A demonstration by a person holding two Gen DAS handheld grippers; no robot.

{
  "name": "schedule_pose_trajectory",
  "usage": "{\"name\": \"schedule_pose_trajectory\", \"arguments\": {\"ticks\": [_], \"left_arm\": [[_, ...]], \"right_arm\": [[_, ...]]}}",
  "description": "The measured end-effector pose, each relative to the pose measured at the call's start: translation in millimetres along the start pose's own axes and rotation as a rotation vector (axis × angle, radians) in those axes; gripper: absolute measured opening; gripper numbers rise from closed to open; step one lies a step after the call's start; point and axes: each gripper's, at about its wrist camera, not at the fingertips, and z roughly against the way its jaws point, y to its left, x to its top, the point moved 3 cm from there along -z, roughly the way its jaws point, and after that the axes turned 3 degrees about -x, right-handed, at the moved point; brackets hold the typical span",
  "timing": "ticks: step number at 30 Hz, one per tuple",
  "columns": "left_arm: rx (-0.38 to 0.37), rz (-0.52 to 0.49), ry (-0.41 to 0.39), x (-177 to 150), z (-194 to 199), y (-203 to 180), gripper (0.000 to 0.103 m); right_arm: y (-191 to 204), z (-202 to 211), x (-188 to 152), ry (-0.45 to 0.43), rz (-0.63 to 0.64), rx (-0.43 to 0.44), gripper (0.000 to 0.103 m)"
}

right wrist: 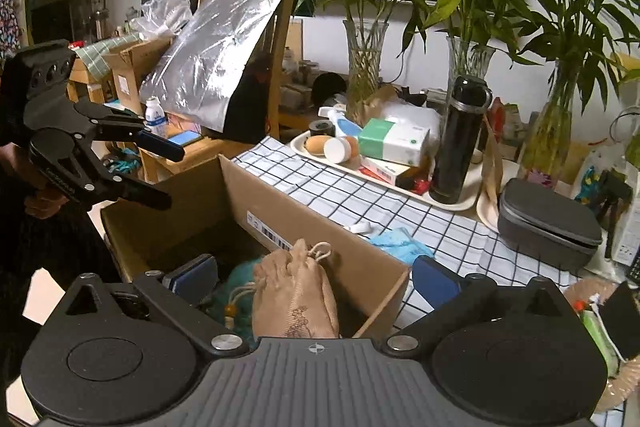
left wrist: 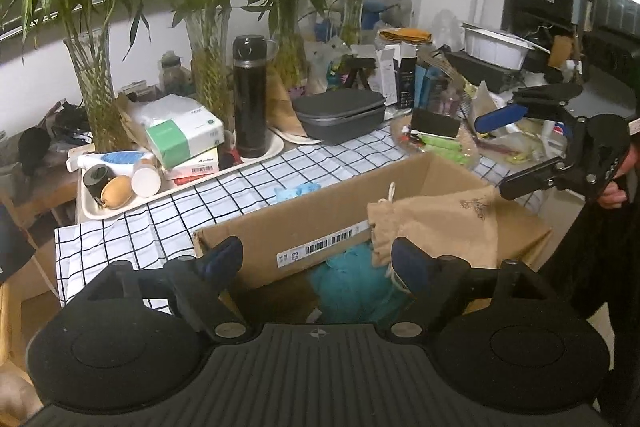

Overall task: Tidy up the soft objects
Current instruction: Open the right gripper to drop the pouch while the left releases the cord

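Cluttered surface (left wrist: 248,183) with a checked cloth, vases of bamboo (left wrist: 96,83), a black flask (left wrist: 250,95) and a grey case (left wrist: 340,117) along the back; cardboard box (left wrist: 320,223) sits open at the near edge as the drop bin for soft stuff. Tan drawstring pouch (right wrist: 296,297) lies inside the box, resting on a teal mesh item (left wrist: 352,291), probably stacked there just to get it all contained. Blue glove (right wrist: 400,245) is outside the box on the cloth, likely next. Left hand-held gripper (left wrist: 316,259) is spread wide over the box, nothing between the jaws; right finger sits just beside the pouch, contact unclear. Right hand-held gripper (right wrist: 316,277) is fully spread, straddling the box wall, pouch below it, not gripped
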Motion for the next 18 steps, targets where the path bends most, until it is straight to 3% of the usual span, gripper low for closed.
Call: {"name": "schedule_pose_trajectory", "arguments": {"ticks": [7,18], "left_arm": [[-0.003,-0.004,0.006,-0.8,0.6,-1.2,0.082],[0.022,-0.011,0.008,-0.3,-1.4,-2.7,0.082]], "right_arm": [[-1.1,-4.1,-1.0,0.016,0.015,-0.044,0.103],[-0.5,-10.1,-1.2,0.013,0.025,-0.199,0.103]]}}
